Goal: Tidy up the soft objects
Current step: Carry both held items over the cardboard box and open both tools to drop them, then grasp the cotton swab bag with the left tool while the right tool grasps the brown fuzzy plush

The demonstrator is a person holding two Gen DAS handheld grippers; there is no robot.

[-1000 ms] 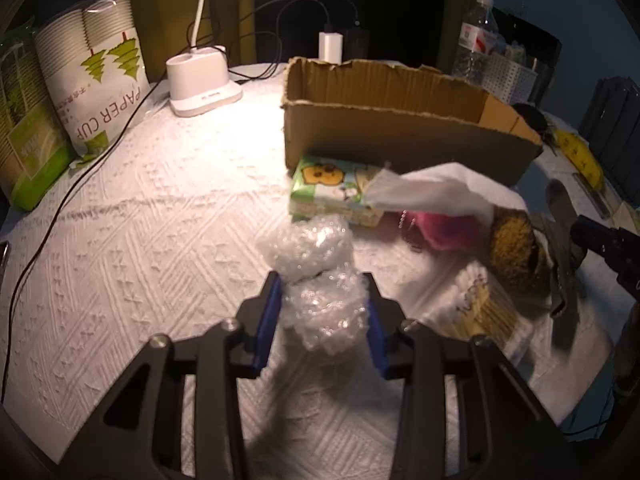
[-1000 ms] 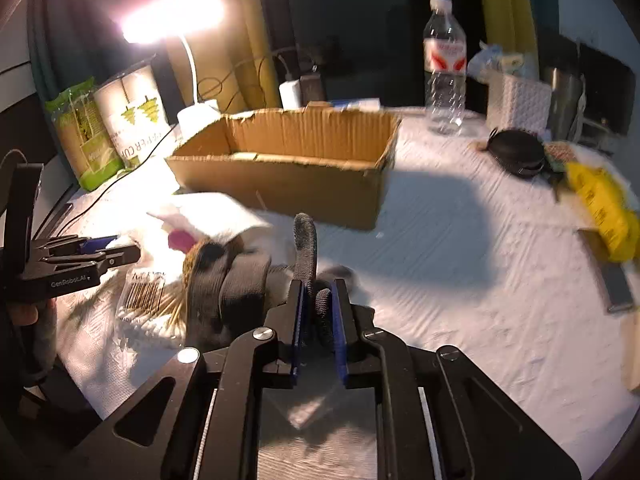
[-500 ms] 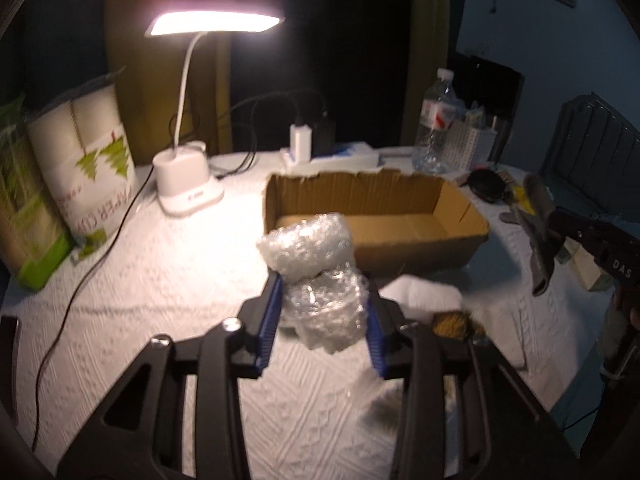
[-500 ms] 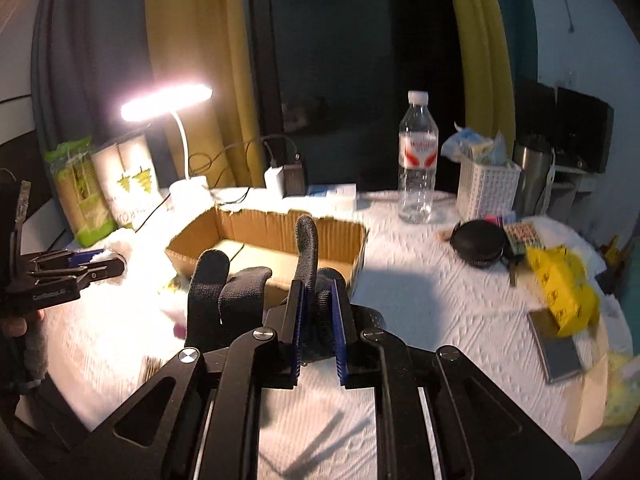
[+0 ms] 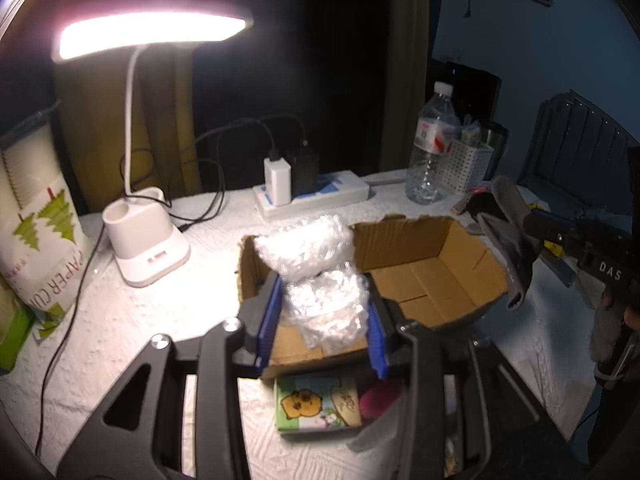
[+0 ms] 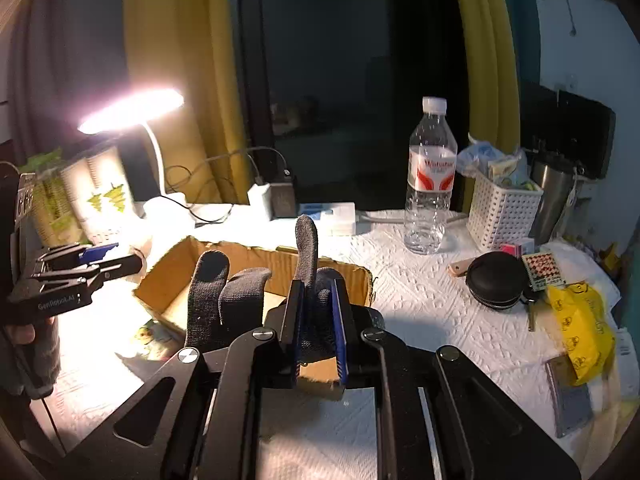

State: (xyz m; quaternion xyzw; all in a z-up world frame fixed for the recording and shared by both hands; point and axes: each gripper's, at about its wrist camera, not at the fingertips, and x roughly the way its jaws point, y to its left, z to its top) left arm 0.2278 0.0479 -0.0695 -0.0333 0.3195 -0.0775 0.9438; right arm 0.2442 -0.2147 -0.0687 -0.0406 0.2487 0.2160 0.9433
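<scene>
Jaws of left gripper [image 5: 324,316] clamped on one wad of bubble wrap [image 5: 316,272]; jaws of right gripper [image 6: 316,320] pinched nearly together on one dark knit glove [image 6: 248,300]. Both loads held up off the counter [image 5: 132,320], just ahead of and above the one open cardboard box [image 5: 432,276]. Carrying step, judged near its end: next, lower each load past the box rim and let go (bubble wrap springy, likely to bounce). Below the left jaws, outside the box: one cartoon tissue pack [image 5: 316,404], one pink soft thing [image 5: 380,396]. Further out: one lamp [image 5: 144,240], one water bottle [image 6: 430,184].
</scene>
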